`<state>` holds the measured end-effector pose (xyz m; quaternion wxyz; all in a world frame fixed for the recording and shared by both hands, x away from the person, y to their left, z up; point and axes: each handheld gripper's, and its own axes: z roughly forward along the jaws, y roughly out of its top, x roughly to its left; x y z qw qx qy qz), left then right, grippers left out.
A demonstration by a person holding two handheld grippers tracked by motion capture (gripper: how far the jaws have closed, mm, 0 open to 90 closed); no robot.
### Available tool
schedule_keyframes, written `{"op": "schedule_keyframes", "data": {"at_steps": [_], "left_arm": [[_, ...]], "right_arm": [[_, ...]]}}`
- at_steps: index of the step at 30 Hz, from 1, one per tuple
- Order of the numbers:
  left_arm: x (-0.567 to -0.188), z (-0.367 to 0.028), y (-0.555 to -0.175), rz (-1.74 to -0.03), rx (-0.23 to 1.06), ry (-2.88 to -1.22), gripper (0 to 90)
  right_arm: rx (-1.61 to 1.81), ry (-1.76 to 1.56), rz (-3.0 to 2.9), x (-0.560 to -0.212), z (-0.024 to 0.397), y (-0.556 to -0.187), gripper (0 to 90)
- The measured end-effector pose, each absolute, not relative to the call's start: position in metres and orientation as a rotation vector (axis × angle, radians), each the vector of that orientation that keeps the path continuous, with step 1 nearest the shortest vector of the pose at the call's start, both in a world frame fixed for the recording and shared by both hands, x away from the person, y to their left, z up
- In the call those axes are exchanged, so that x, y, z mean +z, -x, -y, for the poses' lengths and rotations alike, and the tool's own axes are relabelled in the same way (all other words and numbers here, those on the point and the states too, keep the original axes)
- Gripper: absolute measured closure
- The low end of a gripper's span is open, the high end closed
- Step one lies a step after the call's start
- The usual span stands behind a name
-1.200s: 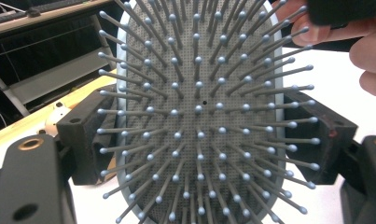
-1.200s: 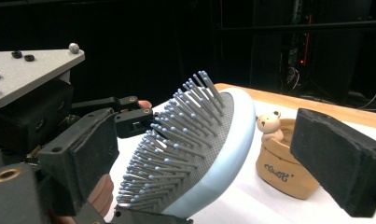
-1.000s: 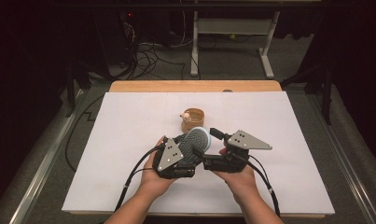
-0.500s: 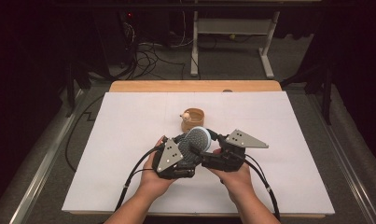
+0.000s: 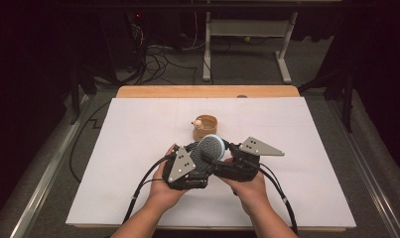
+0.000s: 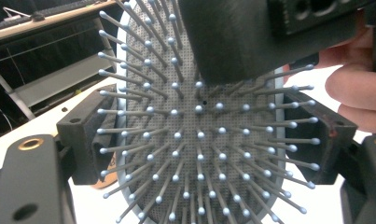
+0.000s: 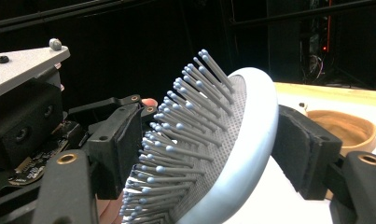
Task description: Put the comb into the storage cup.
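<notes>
**Both grippers clamped on one hairbrush**

The left gripper (image 5: 200,159) and the right gripper (image 5: 218,161) meet over the near middle of the white-covered table (image 5: 113,163), each closed on the same pale blue oval hairbrush with grey ball-tipped bristles (image 5: 211,147).

In the left gripper view the brush head (image 6: 199,135) sits edge to edge between the two black jaws, bristles facing the camera.

In the right gripper view one jaw presses into the bristles (image 7: 185,126) and the other rests against the smooth back.

A small round wooden bowl (image 5: 206,126) stands just beyond the brush.
</notes>
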<state>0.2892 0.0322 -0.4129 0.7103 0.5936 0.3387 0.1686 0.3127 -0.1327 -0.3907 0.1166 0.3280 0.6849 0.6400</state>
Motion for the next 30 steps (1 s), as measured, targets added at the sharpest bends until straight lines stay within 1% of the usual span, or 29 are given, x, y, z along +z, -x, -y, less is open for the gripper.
{"op": "schedule_keyframes", "data": {"at_steps": [7,10,12,21,30], "left_arm": [[-0.4123,-0.0293,-0.2883,-0.747,0.366,-1.318,20.8],[-0.4113,-0.0284,-0.2875,-0.742,0.368,-1.316,20.8],[-0.4107,-0.0283,-0.2875,-0.741,0.373,-1.318,20.8],[-0.4113,-0.0272,-0.2887,-0.743,0.380,-1.323,20.8],[-0.4090,-0.0277,-0.2886,-0.739,0.385,-1.318,20.8]], "right_arm": [[1.888,-0.965,-2.014,-0.3907,0.1314,-0.3123,30.9],[1.905,-0.959,-2.027,-0.3909,0.1319,-0.3125,36.3],[1.913,-0.963,-2.023,-0.3905,0.1320,-0.3125,37.2],[1.915,-0.991,-2.028,-0.3904,0.1331,-0.3142,38.2],[1.949,-1.009,-2.010,-0.3891,0.1342,-0.3149,43.0]]}}
